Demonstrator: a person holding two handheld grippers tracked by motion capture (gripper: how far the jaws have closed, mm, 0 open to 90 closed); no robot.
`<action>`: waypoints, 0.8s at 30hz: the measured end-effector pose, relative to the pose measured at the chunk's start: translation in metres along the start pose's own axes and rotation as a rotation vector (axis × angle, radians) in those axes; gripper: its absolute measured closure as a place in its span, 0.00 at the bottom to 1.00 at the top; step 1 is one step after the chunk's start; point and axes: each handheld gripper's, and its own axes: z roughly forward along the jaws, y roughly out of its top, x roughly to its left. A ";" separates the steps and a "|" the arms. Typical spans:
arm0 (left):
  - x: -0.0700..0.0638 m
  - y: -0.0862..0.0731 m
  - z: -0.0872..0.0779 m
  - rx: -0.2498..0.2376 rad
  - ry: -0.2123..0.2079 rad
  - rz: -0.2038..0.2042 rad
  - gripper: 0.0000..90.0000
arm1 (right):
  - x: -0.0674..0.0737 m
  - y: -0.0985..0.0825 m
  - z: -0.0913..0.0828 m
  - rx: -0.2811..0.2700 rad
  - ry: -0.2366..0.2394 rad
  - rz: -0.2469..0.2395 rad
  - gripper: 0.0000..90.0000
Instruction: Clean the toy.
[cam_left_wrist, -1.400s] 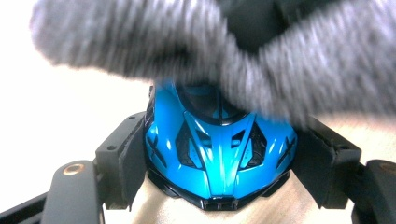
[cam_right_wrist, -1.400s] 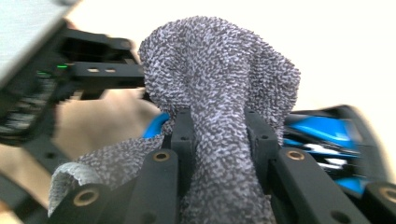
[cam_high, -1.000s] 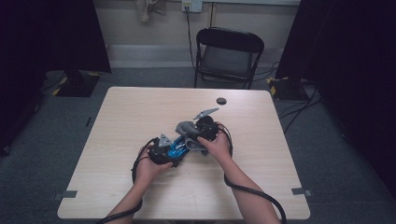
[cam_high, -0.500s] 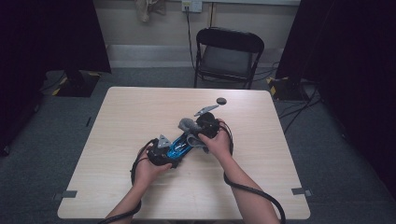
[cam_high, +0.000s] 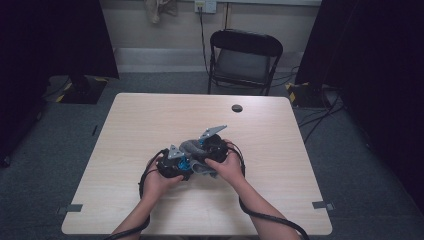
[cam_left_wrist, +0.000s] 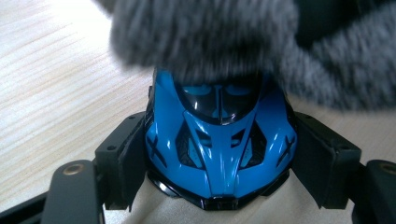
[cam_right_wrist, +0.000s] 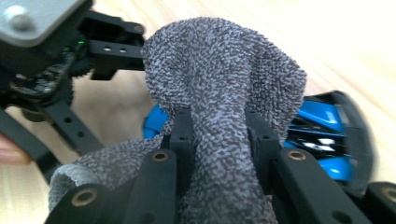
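The left gripper (cam_high: 186, 162) sits a little nearer the table's (cam_high: 125, 200) front edge than its back edge, roughly midway between the left and right edges, held in the person's left hand (cam_high: 161, 179). Its jaws are spread wide around a blue toy car (cam_left_wrist: 219, 140) and press on both of its sides — the left gripper view shows the car's nose pointing back toward the camera, a black pad against each flank. The car rests low over the table, just right of the left hand.

Over the car's far end hangs a grey cloth (cam_left_wrist: 205, 37), a fuzzy terry towel that covers the roof in the left gripper view. In the high view the cloth (cam_high: 192, 148) bunches between the two grippers, touching the car.

The right gripper (cam_high: 200, 155) lies just right of the car, in the right hand (cam_high: 227, 167), its grey plate tilted up toward the back edge. Its jaws stand close together and pinch a fold of the cloth (cam_right_wrist: 224, 116) — in the right gripper view the fold rises between the two black fingers (cam_right_wrist: 180, 133) and spreads wide above them. Behind it the car (cam_right_wrist: 322, 135) shows blue on the right, with the left gripper's frame (cam_right_wrist: 56, 60) at upper left.

Near the back edge, right of centre, lies a small dark disc (cam_high: 237, 108), well apart from the hands. A black chair (cam_high: 245, 55) stands beyond the table.
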 end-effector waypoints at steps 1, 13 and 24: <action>0.000 0.000 0.000 0.001 -0.001 0.000 0.28 | 0.002 0.000 0.001 -0.006 0.014 0.001 0.78; 0.000 0.000 0.000 0.000 0.004 0.003 0.28 | 0.016 0.001 0.023 0.025 0.082 -0.026 0.78; -0.001 0.000 0.000 0.000 0.002 0.002 0.28 | 0.020 -0.002 0.022 0.024 0.068 -0.042 0.78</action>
